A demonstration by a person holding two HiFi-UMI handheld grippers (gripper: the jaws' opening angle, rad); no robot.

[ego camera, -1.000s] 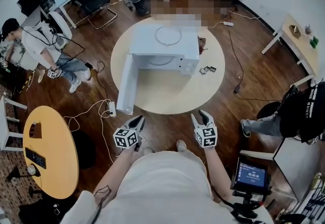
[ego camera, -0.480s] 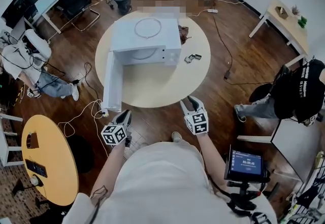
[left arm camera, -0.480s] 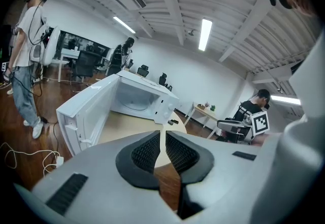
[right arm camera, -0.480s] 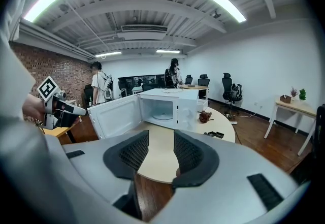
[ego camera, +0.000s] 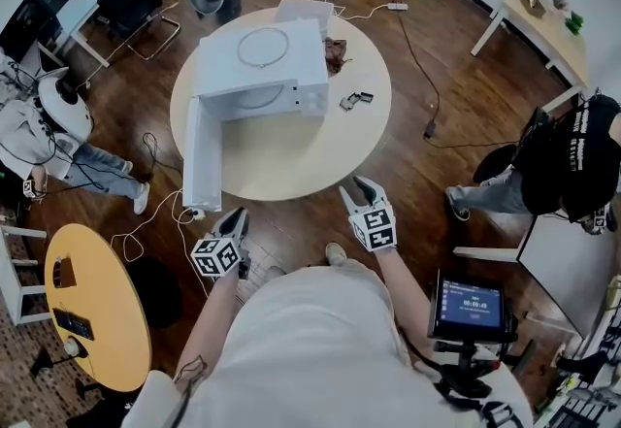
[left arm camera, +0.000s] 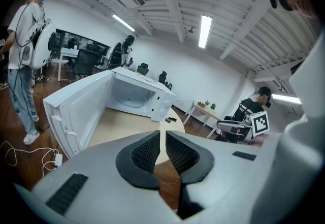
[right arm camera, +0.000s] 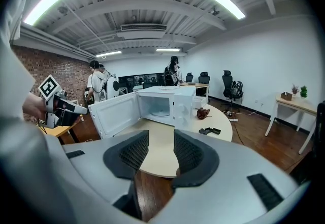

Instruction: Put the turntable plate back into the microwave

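My left gripper (ego camera: 236, 217) has its jaws pressed together with nothing between them; my right gripper (ego camera: 357, 187) has its jaws spread and empty. Both hang over the wooden floor just off the near edge of the round table (ego camera: 291, 169), well short of the microwave (ego camera: 296, 77)

What I take for the turntable plate (ego camera: 264, 48) is a clear round thing lying flat on the microwave's roof, not in the cavity. The cavity floor shows a round form, but I can't tell whether that is a second part or only the recess

The microwave lies ahead and a little left of me, its mouth facing me. The open door (ego camera: 199, 154) swings out on the left, its free edge close to my left gripper. Both grippers sit about equally far from the plate, but I judge the right better placed, being open and clear of the door
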